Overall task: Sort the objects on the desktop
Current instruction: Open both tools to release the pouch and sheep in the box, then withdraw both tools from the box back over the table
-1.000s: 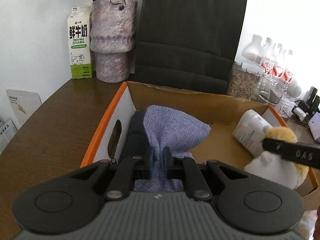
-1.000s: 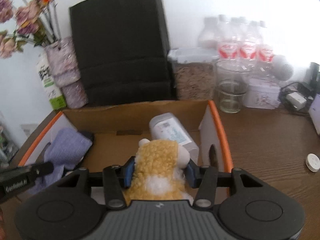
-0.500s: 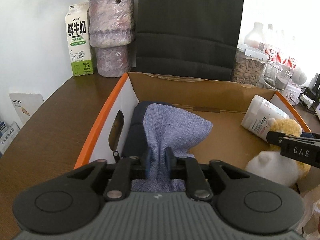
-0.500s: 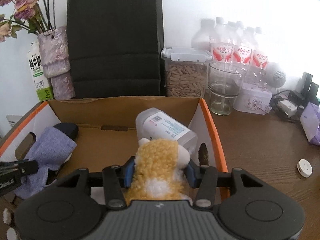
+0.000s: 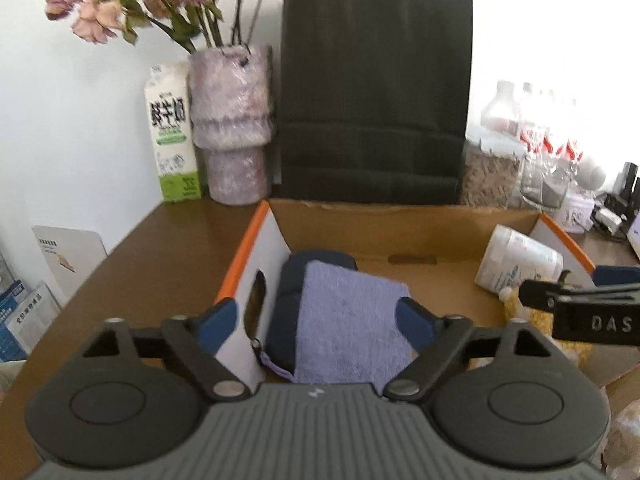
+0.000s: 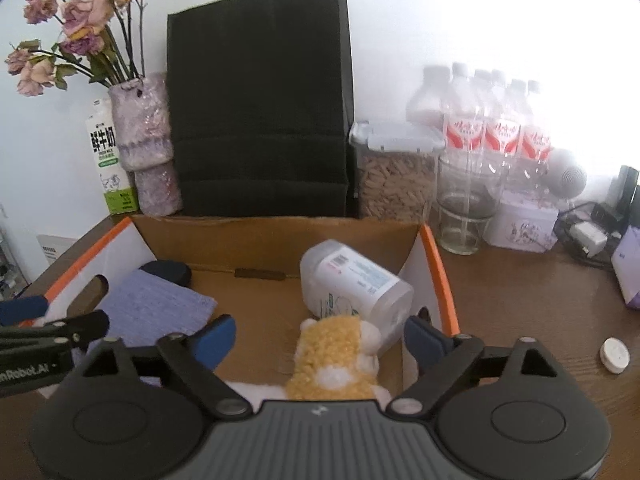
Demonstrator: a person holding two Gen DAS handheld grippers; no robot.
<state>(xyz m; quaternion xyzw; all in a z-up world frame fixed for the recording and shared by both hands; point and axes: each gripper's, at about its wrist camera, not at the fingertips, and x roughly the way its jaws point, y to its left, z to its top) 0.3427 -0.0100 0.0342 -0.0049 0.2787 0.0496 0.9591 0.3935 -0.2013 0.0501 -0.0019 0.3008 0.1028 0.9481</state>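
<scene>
Both grippers have just sprung wide, dropping what they pinched a second ago. The left gripper (image 5: 316, 320) stands spread over the lilac cloth (image 5: 352, 320), lying flat at twelve o'clock, long axis running away, in the cardboard box (image 5: 400, 220). The right gripper (image 6: 318, 336), equally spread and nearer, straddles the plush toy (image 6: 336, 356) at twelve o'clock, touching the white bottle (image 6: 356, 284) beyond.
</scene>
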